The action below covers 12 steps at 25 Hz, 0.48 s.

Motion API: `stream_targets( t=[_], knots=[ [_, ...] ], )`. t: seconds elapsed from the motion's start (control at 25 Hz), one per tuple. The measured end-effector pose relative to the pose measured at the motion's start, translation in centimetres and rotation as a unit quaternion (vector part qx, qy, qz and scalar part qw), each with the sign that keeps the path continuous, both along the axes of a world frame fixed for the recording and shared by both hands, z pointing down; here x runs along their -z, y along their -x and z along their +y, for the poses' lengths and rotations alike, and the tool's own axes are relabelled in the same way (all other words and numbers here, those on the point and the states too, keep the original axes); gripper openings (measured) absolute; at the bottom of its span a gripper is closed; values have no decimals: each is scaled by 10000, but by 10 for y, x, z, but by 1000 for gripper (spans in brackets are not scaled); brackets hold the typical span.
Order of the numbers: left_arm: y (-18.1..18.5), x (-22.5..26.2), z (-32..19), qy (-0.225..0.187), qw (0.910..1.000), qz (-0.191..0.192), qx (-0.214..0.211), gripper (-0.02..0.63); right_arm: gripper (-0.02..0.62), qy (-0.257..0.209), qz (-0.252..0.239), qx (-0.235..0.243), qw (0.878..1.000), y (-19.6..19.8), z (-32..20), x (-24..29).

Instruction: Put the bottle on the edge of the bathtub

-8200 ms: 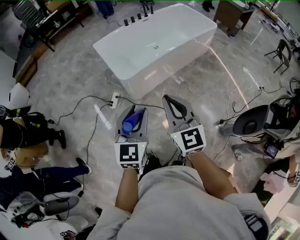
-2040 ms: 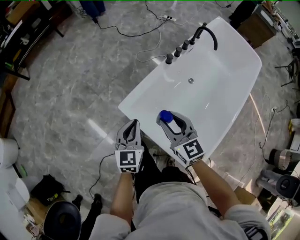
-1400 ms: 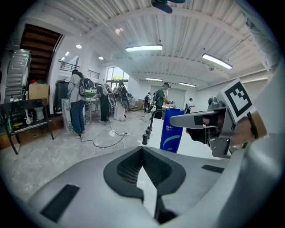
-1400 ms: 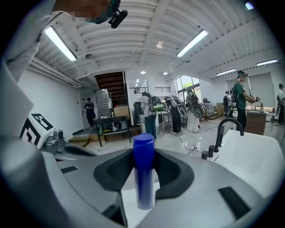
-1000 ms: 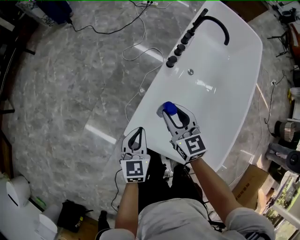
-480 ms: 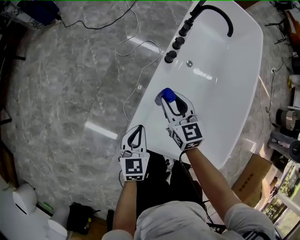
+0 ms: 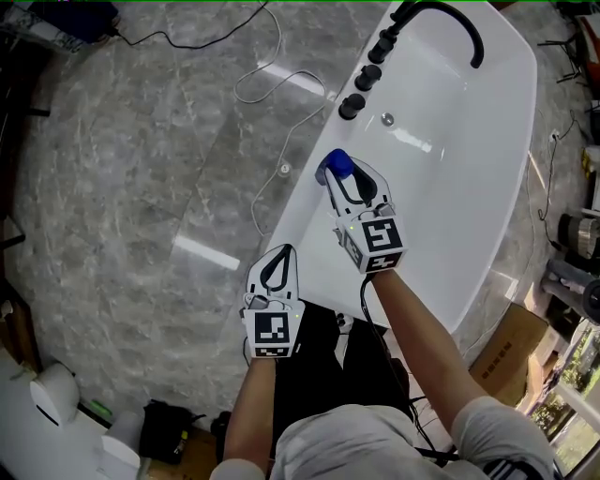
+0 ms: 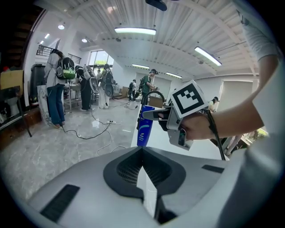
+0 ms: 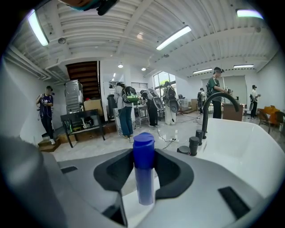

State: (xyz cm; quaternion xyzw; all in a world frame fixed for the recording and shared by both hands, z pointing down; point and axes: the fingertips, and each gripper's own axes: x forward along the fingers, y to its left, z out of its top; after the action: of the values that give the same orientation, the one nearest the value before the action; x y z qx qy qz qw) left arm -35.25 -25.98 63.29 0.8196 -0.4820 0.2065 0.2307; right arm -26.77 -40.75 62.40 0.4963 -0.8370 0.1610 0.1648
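Observation:
A blue bottle (image 7: pixel 337 167) with a blue cap stands upright between the jaws of my right gripper (image 7: pixel 345 174), which is shut on it. It hangs at the white bathtub's left rim (image 7: pixel 302 214), a little short of the black knobs (image 7: pixel 367 75). In the right gripper view the bottle (image 9: pixel 143 171) fills the gap between the jaws. From the left gripper view the bottle's (image 8: pixel 145 127) base reaches the rim; whether it touches I cannot tell. My left gripper (image 7: pixel 278 262) is shut and empty, near the tub's near end.
A black curved faucet (image 7: pixel 448 17) rises at the tub's far end, also in the right gripper view (image 9: pixel 213 104). A thin cable (image 7: pixel 267 89) lies on the grey marble floor left of the tub. People and racks stand far off (image 8: pixel 55 89).
My right gripper has carried the bottle farther along the tub, toward the left rim and the knobs. The left gripper has stayed shut near the tub's near end.

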Motion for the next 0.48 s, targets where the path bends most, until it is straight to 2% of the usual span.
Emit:
stream_targets(
  t=[0.28,0.48],
  knots=[
    [3,-8,-6,1,9999,-84,-78,11,152,20,72,-50,10000,4,-8,-13],
    [-1,-8,-8,7,9999,-116,-97,11,152,49,167,101,9998,5,-6,-18]
  ],
)
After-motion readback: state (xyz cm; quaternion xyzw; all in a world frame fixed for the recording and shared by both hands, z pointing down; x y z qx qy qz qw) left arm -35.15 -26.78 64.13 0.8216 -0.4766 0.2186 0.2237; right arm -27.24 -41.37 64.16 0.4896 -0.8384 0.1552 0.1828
